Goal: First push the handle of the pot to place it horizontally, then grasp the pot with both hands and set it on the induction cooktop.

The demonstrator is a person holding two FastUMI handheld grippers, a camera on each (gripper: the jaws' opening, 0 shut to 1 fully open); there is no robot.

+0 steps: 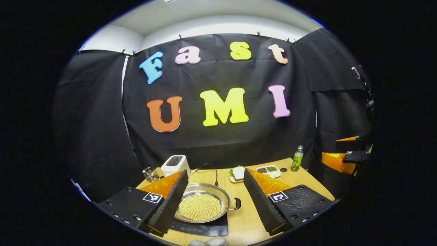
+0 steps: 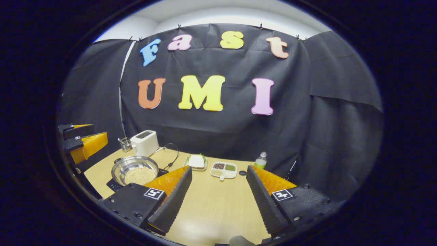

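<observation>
1. Left gripper [image 1: 215, 201] hung above the near table edge, jaws spread, holding nothing.
2. Right gripper [image 2: 218, 194] hovered over bare table [image 2: 211, 205], jaws likewise spread and empty.
3. Pot [image 1: 201, 206] of beans sat on the cooktop [image 1: 205, 229], handle [image 1: 236, 203] pointing right.
4. Judgement: placement looked complete; only withdrawal seemed left.
5. Toaster [image 2: 144, 142] stood at the far left.

Shiny metal pot [image 1: 201, 205], matt wood-grain table [image 2: 211, 201], glossy white plastic toaster [image 2: 144, 142]
</observation>
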